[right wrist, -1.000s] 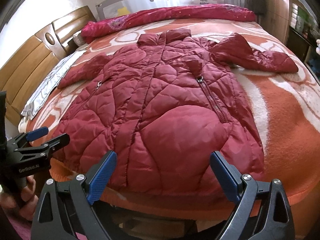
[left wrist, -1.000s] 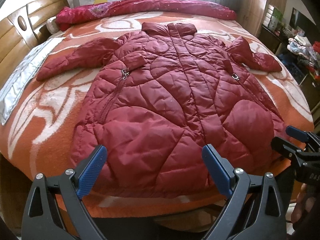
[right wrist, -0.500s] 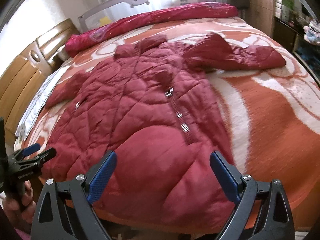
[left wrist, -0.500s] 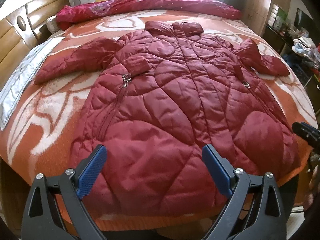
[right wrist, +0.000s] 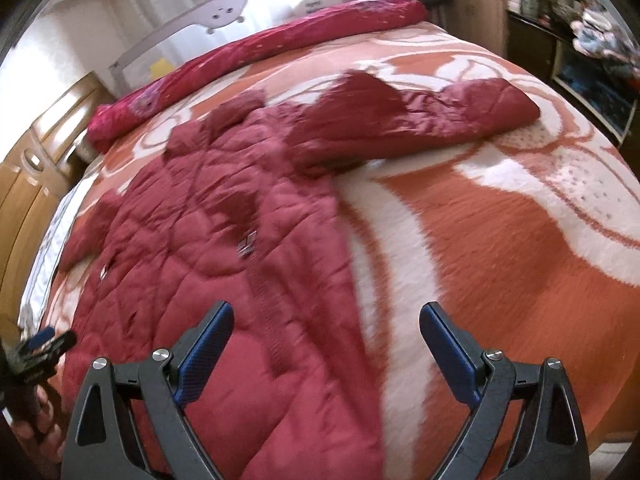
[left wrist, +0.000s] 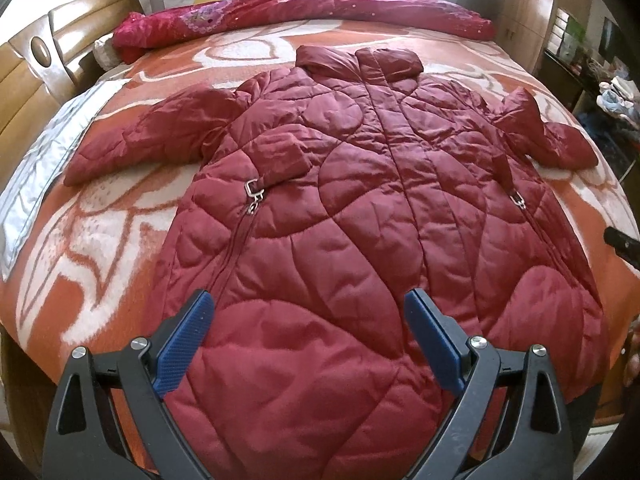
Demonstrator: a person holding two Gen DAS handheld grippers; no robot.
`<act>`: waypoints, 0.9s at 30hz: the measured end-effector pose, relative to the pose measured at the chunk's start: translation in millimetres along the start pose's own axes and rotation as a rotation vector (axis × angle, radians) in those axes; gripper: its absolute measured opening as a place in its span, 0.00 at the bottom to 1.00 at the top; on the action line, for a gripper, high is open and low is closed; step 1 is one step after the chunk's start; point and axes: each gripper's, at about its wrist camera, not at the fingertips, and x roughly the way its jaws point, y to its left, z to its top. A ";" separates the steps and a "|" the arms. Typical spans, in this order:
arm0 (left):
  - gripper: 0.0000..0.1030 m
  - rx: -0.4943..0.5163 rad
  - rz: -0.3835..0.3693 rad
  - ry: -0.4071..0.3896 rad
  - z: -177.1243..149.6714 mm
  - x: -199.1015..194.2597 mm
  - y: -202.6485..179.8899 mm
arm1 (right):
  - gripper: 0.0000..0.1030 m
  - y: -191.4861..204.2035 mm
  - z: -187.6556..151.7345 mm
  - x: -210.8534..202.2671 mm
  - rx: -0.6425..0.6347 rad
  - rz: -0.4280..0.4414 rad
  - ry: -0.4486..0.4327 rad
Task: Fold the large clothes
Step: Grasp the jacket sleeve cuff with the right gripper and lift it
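The left gripper (left wrist: 306, 340) hangs with its jaws wide apart and empty over the hem of the dark red quilted coat (left wrist: 360, 208); the right gripper (right wrist: 324, 346) is likewise spread and holds nothing, straddling the coat's right edge where it meets the orange and white blanket (right wrist: 500, 248). The coat lies flat, front up, on the bed, collar toward the far red pillow roll (left wrist: 304, 12), left sleeve (left wrist: 148, 140) spread out, right sleeve (right wrist: 408, 120) bent across the blanket. The risks, as I judge them: the shell looks slick and puffy, so a shallow pinch could slip off; a bite taken too deep at the edge could catch the blanket along with the coat and drag it; lifting one side alone could skew the fold or let the sleeve flop out; the right view is blurred, so the exact edge is hard to place.
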 end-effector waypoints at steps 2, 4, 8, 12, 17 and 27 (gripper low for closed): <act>0.94 -0.004 -0.008 0.012 4.6 4.9 -1.2 | 0.92 -19.0 14.3 10.0 0.032 -0.009 -0.004; 0.94 -0.004 -0.010 0.028 8.8 10.3 -4.3 | 0.92 -39.4 28.3 22.1 0.081 -0.008 0.004; 0.94 0.013 0.004 0.042 13.9 17.4 -10.4 | 0.92 -86.8 58.6 48.1 0.199 -0.003 0.004; 0.94 0.022 0.017 0.064 19.4 26.6 -15.5 | 0.90 -141.7 92.1 72.9 0.319 -0.037 -0.031; 0.94 0.031 0.025 0.096 25.3 40.9 -22.3 | 0.82 -190.9 131.3 93.9 0.408 -0.073 -0.095; 0.94 0.059 0.015 0.125 37.0 56.9 -40.5 | 0.67 -240.7 174.8 136.7 0.495 -0.104 -0.169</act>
